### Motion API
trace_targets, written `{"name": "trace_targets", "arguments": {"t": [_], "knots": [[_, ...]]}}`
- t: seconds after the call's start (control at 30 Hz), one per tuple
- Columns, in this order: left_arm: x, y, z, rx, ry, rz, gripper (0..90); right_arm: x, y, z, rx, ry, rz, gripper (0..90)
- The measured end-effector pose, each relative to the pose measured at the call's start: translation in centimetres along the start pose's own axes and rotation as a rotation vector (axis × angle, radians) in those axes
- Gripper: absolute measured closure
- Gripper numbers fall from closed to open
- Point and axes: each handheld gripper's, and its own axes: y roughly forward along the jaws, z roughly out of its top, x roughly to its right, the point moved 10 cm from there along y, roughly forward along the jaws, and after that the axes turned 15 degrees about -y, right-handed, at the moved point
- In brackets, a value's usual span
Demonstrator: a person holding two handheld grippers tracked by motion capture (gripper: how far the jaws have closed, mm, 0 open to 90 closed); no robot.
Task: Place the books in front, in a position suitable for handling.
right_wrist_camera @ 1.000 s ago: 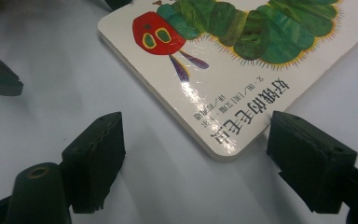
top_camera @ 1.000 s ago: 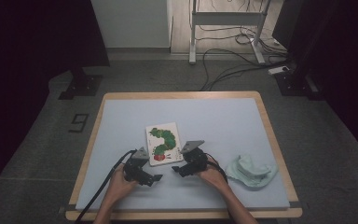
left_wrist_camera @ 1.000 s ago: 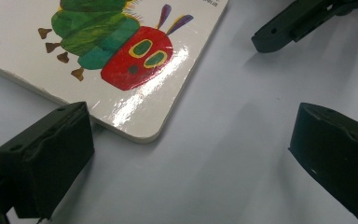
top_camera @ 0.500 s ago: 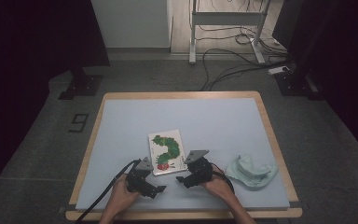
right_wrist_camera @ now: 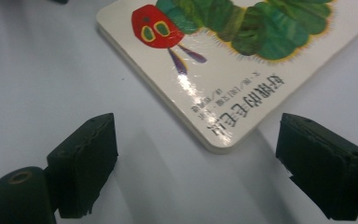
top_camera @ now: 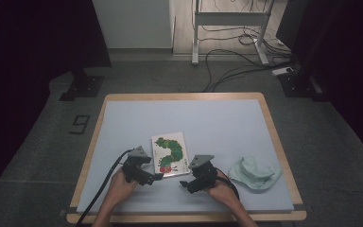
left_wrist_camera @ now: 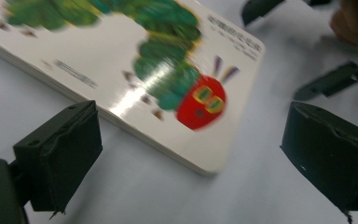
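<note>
A white board book (top_camera: 171, 153) with a green caterpillar on its cover lies flat and closed on the pale blue table mat (top_camera: 194, 118). My left gripper (top_camera: 158, 177) sits just off its near left corner. Its jaws stand wide and have just been closing a little; the book's corner (left_wrist_camera: 205, 158) lies between and ahead of them, untouched by the pads. My right gripper (top_camera: 184, 184) is by the near right corner, its jaws open and just widening. That corner of the book (right_wrist_camera: 219, 140) rests ahead between them, also untouched.
A crumpled pale green cloth (top_camera: 255, 172) lies on the mat to the right of my right hand. The wooden table edge (top_camera: 184, 218) runs close under both forearms. In the left gripper view the other gripper's jaws (left_wrist_camera: 328, 81) show beyond the book.
The book has slid toward the front edge of the table. Both hands have drawn back with it and now sit at its near corners.
</note>
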Motion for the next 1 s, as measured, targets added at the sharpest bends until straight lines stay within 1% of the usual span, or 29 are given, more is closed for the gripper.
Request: {"name": "trace_targets", "arguments": {"t": [0.07, 0.13, 0.17, 0.2, 0.23, 0.3, 0.33, 0.37, 0.43, 0.47, 0.5, 0.57, 0.6, 0.67, 0.7, 0.73, 0.77, 0.8, 0.83, 0.87, 0.9, 0.93, 0.97, 1.0], "knots": [[-0.4, 0.2, 0.6, -0.002, 0.007, 0.008, 4.6, 0.3, -0.3, 0.0, 0.004, 0.009, -0.007, 9.4], [-0.7, 0.3, 1.3, 0.011, 0.022, 0.022, 4.7, 0.5, -0.4, -0.1, 0.005, 0.016, -0.009, 8.5], [-0.9, 0.4, 1.7, 0.010, 0.033, 0.025, 4.8, 0.6, -0.5, -0.1, 0.005, 0.018, -0.012, 7.9], [-1.0, 0.5, 2.2, 0.020, 0.052, 0.033, 5.1, 0.7, -0.5, -0.2, 0.004, 0.021, -0.014, 7.0], [-1.2, 0.6, 2.6, 0.033, 0.070, 0.042, 5.5, 0.7, -0.5, -0.2, 0.004, 0.025, -0.016, 6.2], [-1.5, 0.9, 3.4, 0.034, 0.096, 0.067, 5.7, 0.7, -0.5, -0.2, 0.007, 0.033, -0.014, 5.4], [-1.7, 1.0, 4.0, 0.037, 0.106, 0.068, 6.0, 0.6, -0.5, -0.2, 0.015, 0.043, -0.013, 4.9], [-1.7, 1.0, 4.0, 0.037, 0.106, 0.068, 6.0, 0.6, -0.5, -0.2, 0.015, 0.043, -0.013, 4.9], [-1.9, 1.3, 4.5, 0.023, 0.115, 0.074, 6.2, 0.5, -0.4, -0.3, 0.018, 0.050, -0.010, 4.3], [-2.0, 1.5, 4.9, 0.009, 0.129, 0.084, 6.2, 0.5, -0.4, -0.3, 0.018, 0.054, -0.013, 4.1], [-2.1, 1.6, 5.0, -0.005, 0.133, 0.088, 6.2, 0.5, -0.4, -0.4, 0.020, 0.057, -0.012, 4.0], [-2.3, 2.0, 5.5, -0.026, 0.156, 0.106, 6.2, 0.5, -0.4, -0.3, 0.020, 0.059, -0.016, 3.8], [-2.5, 2.3, 5.7, -0.051, 0.175, 0.118, 6.1, 0.6, -0.4, -0.3, 0.021, 0.060, -0.021, 3.8], [-2.7, 2.6, 6.1, -0.075, 0.205, 0.135, 5.5, 0.6, -0.4, -0.3, 0.023, 0.059, -0.024, 3.7], [-2.9, 2.7, 6.4, -0.078, 0.205, 0.137, 5.4, 0.6, -0.4, -0.3, 0.023, 0.059, -0.022, 3.7], [-3.0, 2.8, 6.8, -0.061, 0.204, 0.131, 5.4, 0.6, -0.4, -0.3, 0.023, 0.061, -0.025, 3.7], [-3.1, 2.9, 7.2, -0.041, 0.191, 0.121, 5.5, 0.6, -0.4, -0.3, 0.023, 0.066, -0.025, 3.7], [-3.3, 3.1, 7.4, -0.051, 0.181, 0.113, 5.4, 0.6, -0.3, -0.4, 0.024, 0.068, -0.025, 3.7], [-3.6, 3.2, 7.5, -0.061, 0.182, 0.121, 5.4, 0.6, -0.3, -0.5, 0.025, 0.073, -0.024, 3.7], [-3.9, 3.3, 7.7, -0.070, 0.197, 0.139, 5.2, 0.6, -0.2, -0.6, 0.025, 0.076, -0.026, 3.7], [-4.1, 3.5, 7.9, -0.067, 0.202, 0.148, 4.8, 0.6, -0.2, -0.6, 0.024, 0.078, -0.026, 3.7], [-4.3, 3.7, 8.1, -0.065, 0.206, 0.148, 4.8, 0.6, -0.1, -0.7, 0.023, 0.079, -0.025, 3.7], [-4.5, 3.9, 8.3, -0.075, 0.196, 0.144, 4.7, 0.6, -0.1, -0.7, 0.019, 0.080, -0.026, 3.7], [-4.7, 4.0, 8.4, -0.088, 0.202, 0.152, 4.7, 0.6, -0.1, -0.7, 0.019, 0.079, -0.029, 3.8]]}}
